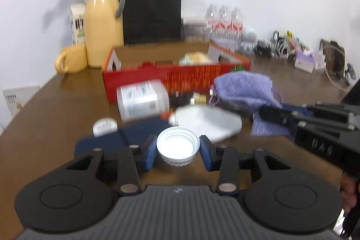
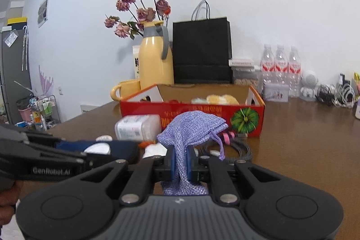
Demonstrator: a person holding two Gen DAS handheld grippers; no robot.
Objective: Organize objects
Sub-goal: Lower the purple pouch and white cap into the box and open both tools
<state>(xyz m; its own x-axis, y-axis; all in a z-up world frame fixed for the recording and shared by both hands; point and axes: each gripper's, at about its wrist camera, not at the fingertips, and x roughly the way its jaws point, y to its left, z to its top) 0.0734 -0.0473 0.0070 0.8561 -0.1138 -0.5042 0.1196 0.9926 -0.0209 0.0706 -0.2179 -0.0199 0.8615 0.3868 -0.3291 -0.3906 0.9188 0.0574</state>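
Note:
My left gripper (image 1: 178,150) is shut on a white screw cap (image 1: 178,146), which sits open side up between the blue pads, just above the brown table (image 1: 56,109). My right gripper (image 2: 181,163) is shut on a purple knitted drawstring pouch (image 2: 193,125), which hangs over and below its fingers. In the left wrist view that pouch (image 1: 243,88) and the right gripper (image 1: 270,114) are at the right. A white bottle (image 1: 141,100) lies on its side without a cap in front of the red cardboard box (image 1: 157,79).
A dark blue case (image 1: 135,129), a white packet (image 1: 209,123) and a small round white item (image 1: 105,125) lie ahead. Behind the box stand a yellow jug (image 1: 103,26), a yellow mug (image 1: 72,59), a black paper bag (image 1: 153,10) and water bottles (image 1: 225,21).

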